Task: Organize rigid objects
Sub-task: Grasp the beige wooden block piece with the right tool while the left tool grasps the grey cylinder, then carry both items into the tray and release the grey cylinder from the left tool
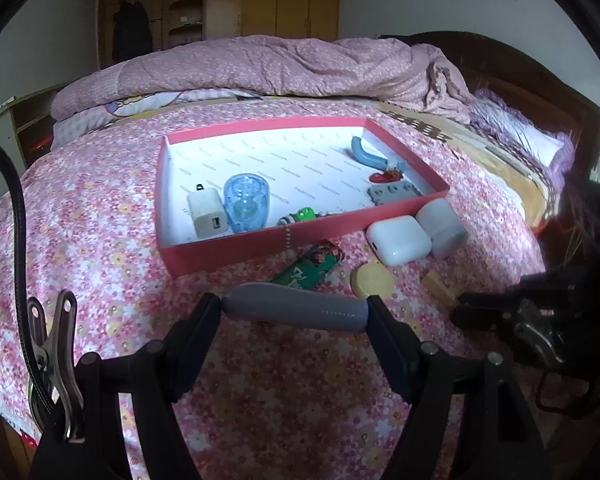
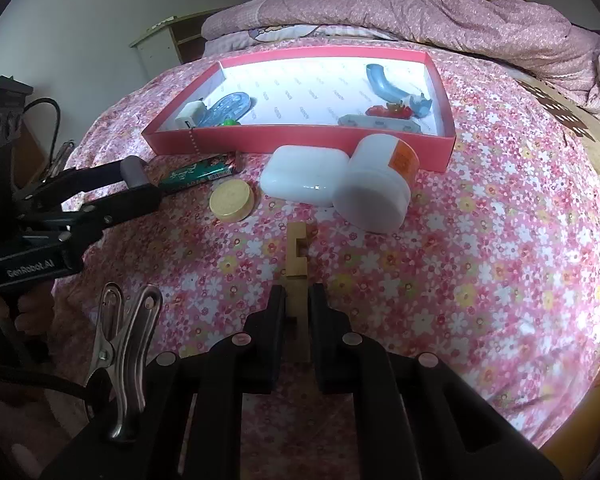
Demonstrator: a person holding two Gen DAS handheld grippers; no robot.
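Left wrist: red tray point(image 1: 236, 245) holding charger point(image 1: 206, 215), blue cup point(image 1: 246, 201); left gripper point(image 1: 294, 309) jaws grasping grey handle point(image 1: 296, 307). Right wrist only: right gripper point(image 2: 297, 308) jaws clenched on wooden block point(image 2: 297, 256).

Tray middle open; near wall crowded.
White case point(image 2: 302, 178), jar point(image 2: 376, 188), yellow cap point(image 2: 231, 201), lighter point(image 2: 198, 175) block the pink tray point(image 2: 300, 138) front; floral bedspread point(image 2: 480, 248) rightward lies bare.
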